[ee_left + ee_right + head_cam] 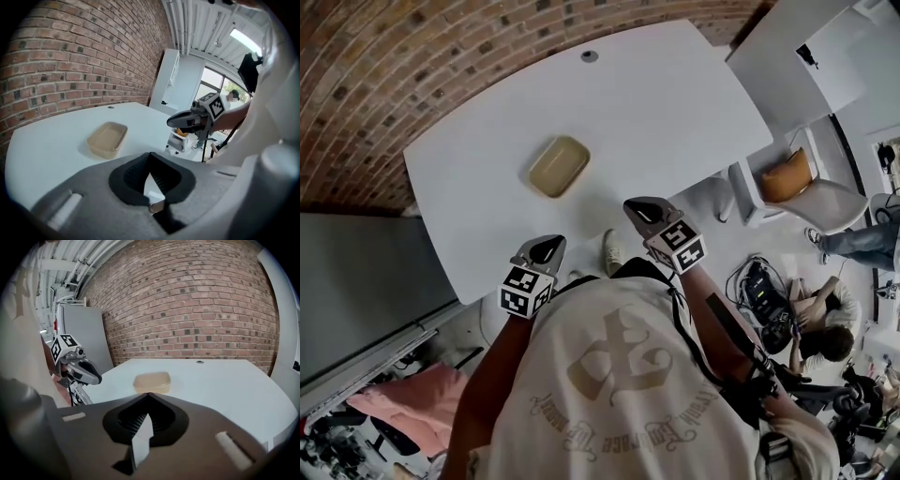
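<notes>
**A:** Tan tub (558,166), shallow with rounded corners, sits on the white table (675,103), a little left of centre in the head view.

**B:** Where are the grippers?

**A:** Both are at the table's near edge, below the tub in the frame. The left gripper (551,246) is at its lower left and the right gripper (639,210) at its lower right. Each is well apart from the tub and from the other.

**B:** Jaws?

**A:** Closed on both. In the left gripper view the dark pads meet at their tips, with only a sliver of table showing through the gap lower down and no object between them. The right gripper view shows the same: tips together, clamping nothing.

**B:** What lies past the jaws in each view?

**A:** The left gripper view has the tub (108,139) at centre left and the right gripper (174,122) right of centre. The right gripper view has the tub (152,382) just above its jaw tips and the left gripper (96,377) at the left.

**B:** Anything else?

**A:** A brick wall (441,66) fills the upper left of the head view. A small round grommet (590,56) sits near the table's far edge. At the right stands a white chair (825,202) with an orange cushion (787,176).
</notes>
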`<move>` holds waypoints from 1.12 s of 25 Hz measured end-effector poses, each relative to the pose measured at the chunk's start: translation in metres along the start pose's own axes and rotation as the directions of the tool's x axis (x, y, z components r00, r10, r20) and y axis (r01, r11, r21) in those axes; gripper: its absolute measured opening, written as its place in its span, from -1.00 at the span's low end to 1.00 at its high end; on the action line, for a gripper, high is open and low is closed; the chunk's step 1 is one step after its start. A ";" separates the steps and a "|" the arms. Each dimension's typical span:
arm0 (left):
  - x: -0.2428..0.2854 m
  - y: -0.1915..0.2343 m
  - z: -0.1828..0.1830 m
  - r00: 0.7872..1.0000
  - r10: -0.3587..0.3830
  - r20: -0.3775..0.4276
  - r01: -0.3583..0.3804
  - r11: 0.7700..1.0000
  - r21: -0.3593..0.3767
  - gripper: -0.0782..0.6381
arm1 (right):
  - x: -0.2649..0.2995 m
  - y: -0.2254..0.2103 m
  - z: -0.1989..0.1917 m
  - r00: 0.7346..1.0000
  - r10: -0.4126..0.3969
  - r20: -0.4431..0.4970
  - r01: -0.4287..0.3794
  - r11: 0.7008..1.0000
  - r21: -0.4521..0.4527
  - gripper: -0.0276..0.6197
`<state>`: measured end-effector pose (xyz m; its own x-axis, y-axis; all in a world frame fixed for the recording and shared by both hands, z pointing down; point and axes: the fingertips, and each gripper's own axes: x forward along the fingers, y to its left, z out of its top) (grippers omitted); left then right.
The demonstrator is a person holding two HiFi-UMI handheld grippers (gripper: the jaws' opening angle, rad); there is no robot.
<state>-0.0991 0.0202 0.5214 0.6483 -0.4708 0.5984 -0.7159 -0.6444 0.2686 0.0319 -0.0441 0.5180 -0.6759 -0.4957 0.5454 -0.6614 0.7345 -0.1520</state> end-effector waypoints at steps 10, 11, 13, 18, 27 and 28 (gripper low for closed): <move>0.039 0.030 0.022 0.997 0.047 -0.064 -0.044 0.998 0.053 -0.77 | 0.029 -0.038 0.013 0.998 0.056 0.025 -0.056 0.998 0.024 -0.89; 0.042 0.033 0.026 0.996 0.054 -0.071 -0.050 0.997 0.057 -0.77 | 0.032 -0.042 0.015 0.998 0.062 0.024 -0.063 0.998 0.026 -0.89; 0.050 0.039 0.032 0.994 0.065 -0.083 -0.060 0.997 0.057 -0.77 | 0.039 -0.051 0.020 0.997 0.075 0.028 -0.075 0.997 0.021 -0.89; 0.066 0.046 0.038 0.990 0.080 -0.118 -0.073 0.996 0.060 -0.77 | 0.052 -0.064 0.024 0.993 0.116 0.023 -0.116 0.993 0.011 -0.89; 0.102 0.067 0.046 0.964 0.151 -0.218 -0.128 0.985 0.115 -0.77 | 0.067 -0.093 0.027 0.986 0.163 0.033 -0.164 0.986 0.029 -0.89; 0.107 0.068 0.047 0.960 0.162 -0.228 -0.137 0.983 0.119 -0.77 | 0.067 -0.096 0.025 0.985 0.169 0.032 -0.171 0.985 0.034 -0.89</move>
<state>-0.0664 -0.1024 0.5689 0.4475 -0.4190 0.7900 -0.7621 -0.6409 0.0918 0.0420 -0.1589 0.5482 -0.7882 -0.3785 0.4853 -0.5472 0.7920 -0.2710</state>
